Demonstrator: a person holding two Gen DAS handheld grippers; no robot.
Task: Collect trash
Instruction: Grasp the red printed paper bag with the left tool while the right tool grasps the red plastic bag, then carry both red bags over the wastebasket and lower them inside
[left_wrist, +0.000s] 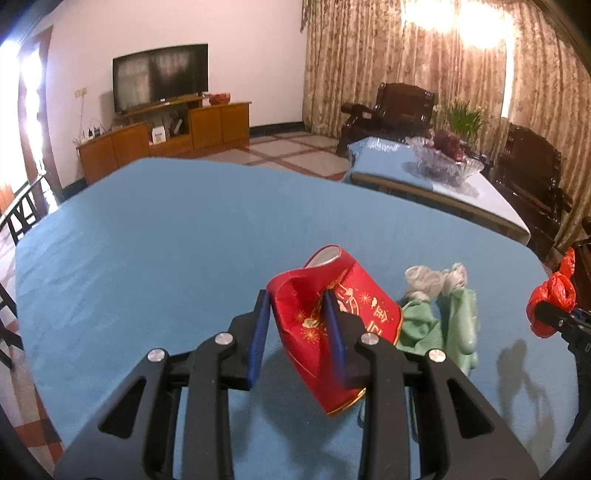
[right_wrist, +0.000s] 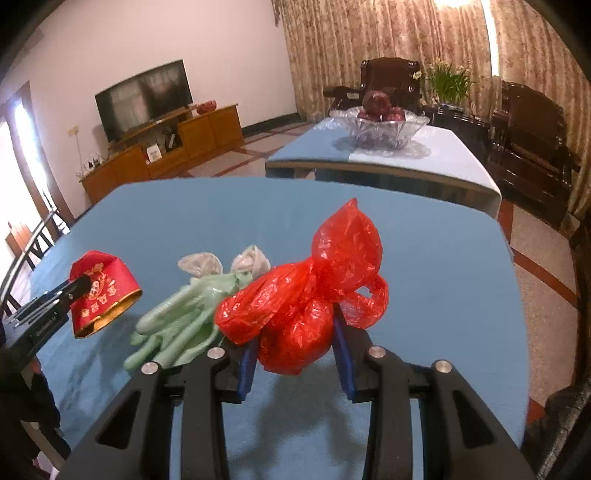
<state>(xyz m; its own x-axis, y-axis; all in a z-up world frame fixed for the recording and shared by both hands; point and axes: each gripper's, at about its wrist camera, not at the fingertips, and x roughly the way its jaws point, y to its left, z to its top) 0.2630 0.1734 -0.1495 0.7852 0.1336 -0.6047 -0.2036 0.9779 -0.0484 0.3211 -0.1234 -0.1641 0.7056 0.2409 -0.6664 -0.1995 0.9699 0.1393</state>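
Left wrist view: left gripper (left_wrist: 297, 325) fills lower centre of frame, jaws drawn in on a red paper cup (left_wrist: 332, 328). Blue pads dent the cup wall; cup crushed, tilted, gold rim low, open end to upper centre. It hangs above the blue table cover (left_wrist: 147, 258), shadow below it.

Just right of the cup: a pale green rubber glove (left_wrist: 458, 325) lying flat on the cover, crumpled whitish wrappers (left_wrist: 424, 282) at its far end. At the right edge of frame, a red plastic bag (left_wrist: 552, 299) in the other tool's grip.

Right wrist view: right gripper (right_wrist: 295, 339) lower centre, jaws partly closed on the knotted red plastic bag (right_wrist: 314, 295). Bag bulges between the blue pads, its loose top standing up toward centre of frame, clear of the cover.

Left of the bag, the glove (right_wrist: 177, 325), fingers toward lower left. Further left, the cup (right_wrist: 103, 291) in the left gripper (right_wrist: 79, 288).

Farther off, centre right: a second covered table (right_wrist: 388, 155) with a glass bowl (right_wrist: 380, 129) of dark red fruit. Upper left: a television (right_wrist: 144, 98) on a wooden cabinet (right_wrist: 166, 151). Patterned curtains (right_wrist: 369, 40) across the top, dark wooden armchairs (right_wrist: 528, 129) at right.
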